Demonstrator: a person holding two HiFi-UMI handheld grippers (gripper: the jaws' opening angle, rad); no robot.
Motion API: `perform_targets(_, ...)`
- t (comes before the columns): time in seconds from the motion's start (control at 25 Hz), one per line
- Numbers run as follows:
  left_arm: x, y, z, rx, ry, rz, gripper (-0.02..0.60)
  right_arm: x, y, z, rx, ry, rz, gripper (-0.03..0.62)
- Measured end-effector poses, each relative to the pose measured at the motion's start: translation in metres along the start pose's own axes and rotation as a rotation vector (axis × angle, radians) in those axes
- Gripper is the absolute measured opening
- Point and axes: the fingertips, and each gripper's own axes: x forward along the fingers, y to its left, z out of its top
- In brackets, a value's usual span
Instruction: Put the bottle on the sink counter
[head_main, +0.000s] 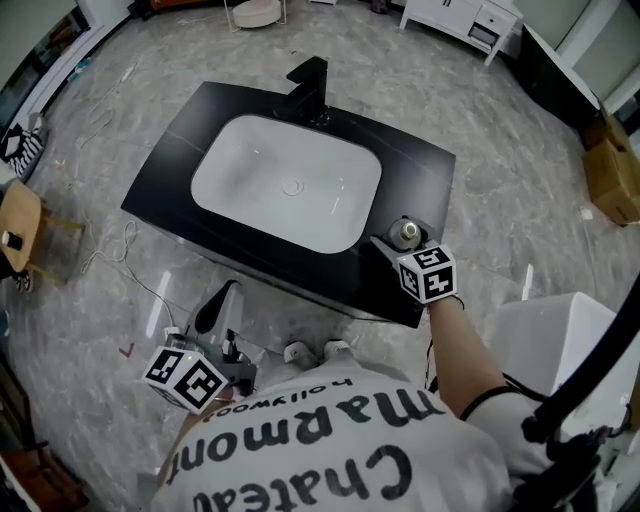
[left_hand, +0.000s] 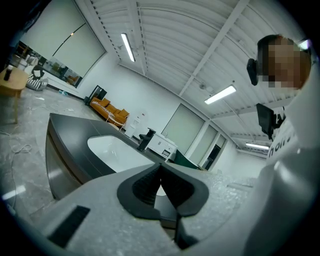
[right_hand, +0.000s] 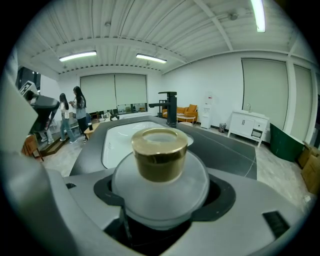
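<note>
A small round frosted bottle (right_hand: 160, 187) with a gold cap sits between the jaws of my right gripper (right_hand: 160, 212), which is shut on it. In the head view the bottle (head_main: 407, 233) and the right gripper (head_main: 398, 242) are over the front right corner of the black sink counter (head_main: 420, 165), right of the white basin (head_main: 285, 185). Whether the bottle rests on the counter, I cannot tell. My left gripper (head_main: 221, 303) hangs low in front of the counter, over the floor. Its jaws (left_hand: 161, 182) are shut with nothing between them.
A black faucet (head_main: 312, 88) stands behind the basin. A wooden stool (head_main: 18, 225) is at the left, a cardboard box (head_main: 612, 175) at the right, a white cabinet (head_main: 460, 18) at the back. A white bin (head_main: 555, 335) stands by my right arm. Two people (right_hand: 70, 117) stand far off.
</note>
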Motion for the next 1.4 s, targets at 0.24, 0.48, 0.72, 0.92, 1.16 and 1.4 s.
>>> perform_targets(0.24,0.003,0.009,0.019,0.010,0.013,-0.050,0.015,0.000,-0.001,0.001,-0.010,-0.013,-0.022,0.344)
perform_targets(0.48,-0.001,0.032,0.011,0.013,0.036,-0.064,0.015,0.000,-0.001,0.002,-0.008,-0.015,-0.023,0.344)
perform_targets(0.72,-0.007,0.051,-0.004,-0.011,0.076,-0.032,0.015,0.001,-0.001,0.003,-0.008,-0.016,-0.022,0.344)
perform_targets(0.92,-0.003,0.050,-0.002,-0.016,0.074,-0.043,0.015,-0.001,-0.001,0.002,-0.005,-0.016,-0.020,0.344)
perform_targets(1.16,0.010,0.034,-0.002,-0.001,0.073,-0.075,0.015,0.001,-0.001,0.002,-0.007,-0.014,-0.021,0.344)
perform_targets(1.4,0.007,0.010,0.000,0.009,0.064,-0.065,0.015,0.000,0.002,0.001,-0.014,0.002,-0.006,0.344)
